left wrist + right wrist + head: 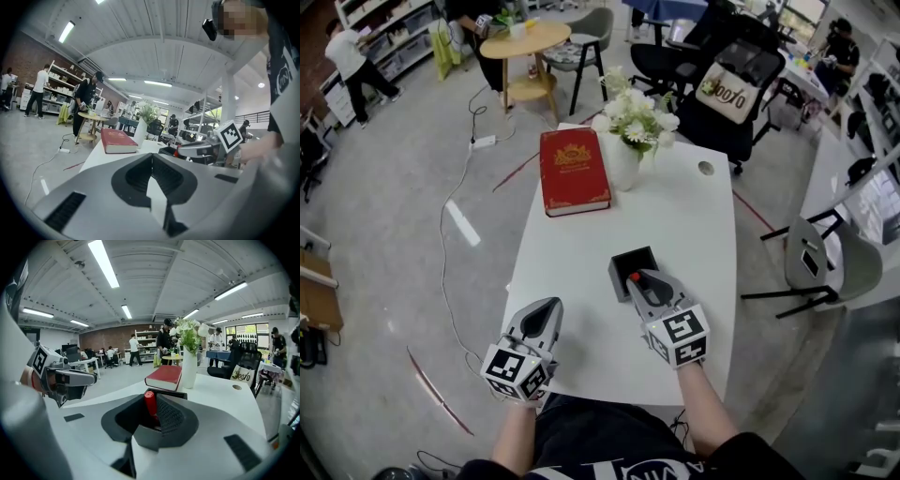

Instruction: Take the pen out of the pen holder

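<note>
My right hand-held gripper [639, 281] is clenched on the red pen [150, 403]. The pen stands in the black pen holder [625, 263], in the middle of the head view, on the white worktop [694, 216]. I should pull straight up, slowly, so the holder does not tip. My left hand-held gripper [546, 307], at the lower left, is closed on nothing.

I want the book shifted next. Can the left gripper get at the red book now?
Probably yes: the left gripper is empty, and only bare table lies between it and the red book; the vase stands aside.
</note>
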`<action>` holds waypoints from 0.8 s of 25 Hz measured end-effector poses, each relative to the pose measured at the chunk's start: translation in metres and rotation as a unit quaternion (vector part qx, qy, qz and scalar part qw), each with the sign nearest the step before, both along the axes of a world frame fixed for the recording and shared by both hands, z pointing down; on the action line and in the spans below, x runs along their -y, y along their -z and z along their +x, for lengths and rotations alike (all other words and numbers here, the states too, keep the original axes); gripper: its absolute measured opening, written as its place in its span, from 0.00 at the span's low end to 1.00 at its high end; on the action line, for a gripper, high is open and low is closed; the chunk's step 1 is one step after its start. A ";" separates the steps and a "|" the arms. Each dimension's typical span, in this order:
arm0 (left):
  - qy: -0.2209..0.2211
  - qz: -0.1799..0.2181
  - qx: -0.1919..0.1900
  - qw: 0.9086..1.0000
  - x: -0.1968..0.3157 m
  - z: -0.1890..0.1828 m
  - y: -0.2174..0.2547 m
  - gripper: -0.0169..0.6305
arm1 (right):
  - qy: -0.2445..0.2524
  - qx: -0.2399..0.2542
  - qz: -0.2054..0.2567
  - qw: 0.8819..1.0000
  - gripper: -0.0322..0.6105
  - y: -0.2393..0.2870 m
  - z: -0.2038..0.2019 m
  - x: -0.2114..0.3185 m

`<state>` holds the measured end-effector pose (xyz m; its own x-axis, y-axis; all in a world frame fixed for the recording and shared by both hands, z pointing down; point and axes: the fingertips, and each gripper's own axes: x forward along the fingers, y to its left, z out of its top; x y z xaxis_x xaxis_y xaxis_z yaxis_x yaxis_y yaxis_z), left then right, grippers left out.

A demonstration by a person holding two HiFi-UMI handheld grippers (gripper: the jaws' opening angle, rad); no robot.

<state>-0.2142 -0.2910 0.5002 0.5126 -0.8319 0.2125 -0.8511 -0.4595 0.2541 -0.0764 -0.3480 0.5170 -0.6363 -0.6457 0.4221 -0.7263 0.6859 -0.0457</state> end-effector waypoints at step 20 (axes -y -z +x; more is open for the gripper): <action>-0.007 0.009 -0.003 1.000 0.000 0.012 0.010 0.03 | -0.030 0.055 0.046 0.997 0.16 0.048 0.022 -0.001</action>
<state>-0.2023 -0.2905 0.4904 0.5256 -0.8282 0.1946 -0.8428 -0.4757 0.2520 -0.0548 -0.3471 0.4688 -0.6339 -0.7174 0.2889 -0.7607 0.6458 -0.0657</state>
